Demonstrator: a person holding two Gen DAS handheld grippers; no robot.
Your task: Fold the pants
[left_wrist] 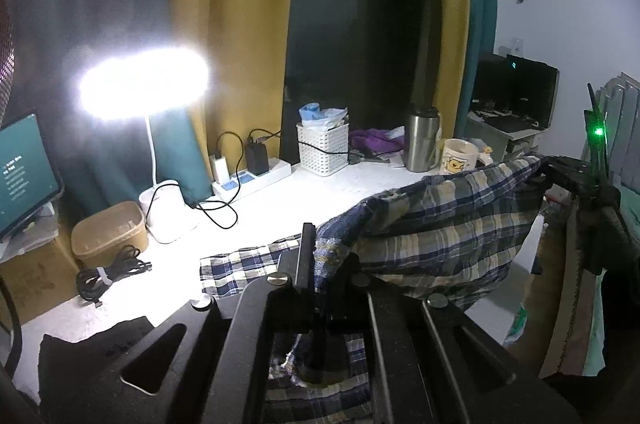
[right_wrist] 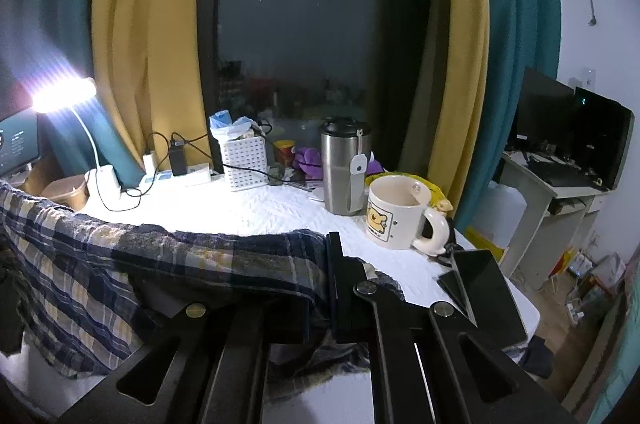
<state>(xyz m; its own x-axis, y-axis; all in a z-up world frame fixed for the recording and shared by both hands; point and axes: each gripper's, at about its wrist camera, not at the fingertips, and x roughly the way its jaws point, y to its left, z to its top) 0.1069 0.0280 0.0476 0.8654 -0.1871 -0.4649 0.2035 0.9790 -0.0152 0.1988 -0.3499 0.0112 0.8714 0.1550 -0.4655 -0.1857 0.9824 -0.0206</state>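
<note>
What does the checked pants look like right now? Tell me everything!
The pants are soft cloth with dark blue, white and tan checks. The left gripper and the right gripper are each shut on one edge, holding it up so it stretches between them. The cloth sags below that edge, and part of it lies flat on the white table.

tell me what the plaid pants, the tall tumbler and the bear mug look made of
Plaid pants: soft woven cloth, likely cotton; it drapes and wrinkles.
Tall tumbler: brushed steel by its dull grey sheen, with a dark lid, probably plastic.
Bear mug: glazed ceramic, seemingly; cream and glossy.
</note>
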